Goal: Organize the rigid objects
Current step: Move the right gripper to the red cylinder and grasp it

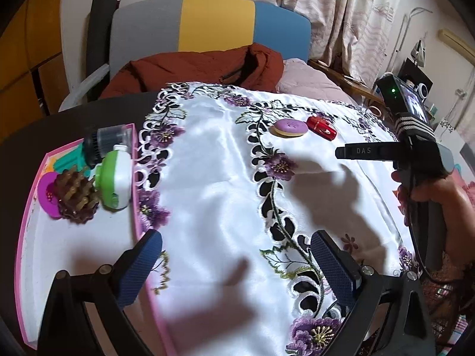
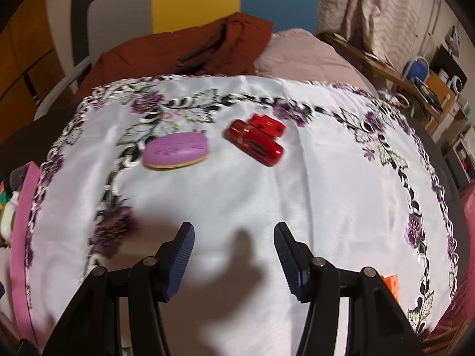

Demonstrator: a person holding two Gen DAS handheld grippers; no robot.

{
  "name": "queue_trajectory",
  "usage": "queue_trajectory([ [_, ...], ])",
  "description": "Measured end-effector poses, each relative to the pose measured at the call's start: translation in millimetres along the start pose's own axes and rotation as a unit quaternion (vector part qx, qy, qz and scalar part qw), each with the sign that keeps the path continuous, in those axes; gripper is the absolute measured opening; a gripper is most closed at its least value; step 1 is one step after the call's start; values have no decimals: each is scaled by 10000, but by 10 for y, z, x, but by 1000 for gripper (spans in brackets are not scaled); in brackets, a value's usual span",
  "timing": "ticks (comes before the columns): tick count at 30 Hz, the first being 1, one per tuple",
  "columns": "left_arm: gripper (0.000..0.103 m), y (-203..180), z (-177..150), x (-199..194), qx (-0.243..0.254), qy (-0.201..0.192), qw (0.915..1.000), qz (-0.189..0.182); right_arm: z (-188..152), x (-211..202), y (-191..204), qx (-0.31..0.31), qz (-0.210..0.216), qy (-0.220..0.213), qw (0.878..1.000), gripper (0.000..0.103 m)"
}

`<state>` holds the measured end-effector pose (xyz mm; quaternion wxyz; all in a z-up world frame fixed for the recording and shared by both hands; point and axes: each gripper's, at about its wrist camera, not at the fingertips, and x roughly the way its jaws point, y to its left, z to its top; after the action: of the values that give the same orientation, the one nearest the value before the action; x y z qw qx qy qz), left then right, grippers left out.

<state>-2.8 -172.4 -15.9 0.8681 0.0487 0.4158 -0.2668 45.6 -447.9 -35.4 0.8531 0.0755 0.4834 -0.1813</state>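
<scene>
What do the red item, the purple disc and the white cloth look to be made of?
Red item: glossy translucent plastic, probably; bright highlights. Purple disc: matte, with a tan underlayer, maybe foam or rubber; uncertain. Cloth: satin-like fabric with sheen and embroidered purple flowers.

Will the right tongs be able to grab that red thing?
Probably yes. The right tongs stand open and empty, and only bare white cloth lies between them and the red thing.
</scene>
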Motion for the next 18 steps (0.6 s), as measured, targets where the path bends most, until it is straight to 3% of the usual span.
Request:
queue_trajectory([
  [3, 101, -33, 0, 35, 26, 16, 10000, -69, 64, 60, -169, 189, 70, 56, 9998, 57],
  [8, 101, -79, -17, 81, 47, 102, 9998, -175, 343, 77, -365, 310, 380, -432, 9979, 57],
  [18, 101, -90, -36, 121, 40, 180, 9998, -123, 789, 476, -281, 116, 535, -655, 9963, 56],
])
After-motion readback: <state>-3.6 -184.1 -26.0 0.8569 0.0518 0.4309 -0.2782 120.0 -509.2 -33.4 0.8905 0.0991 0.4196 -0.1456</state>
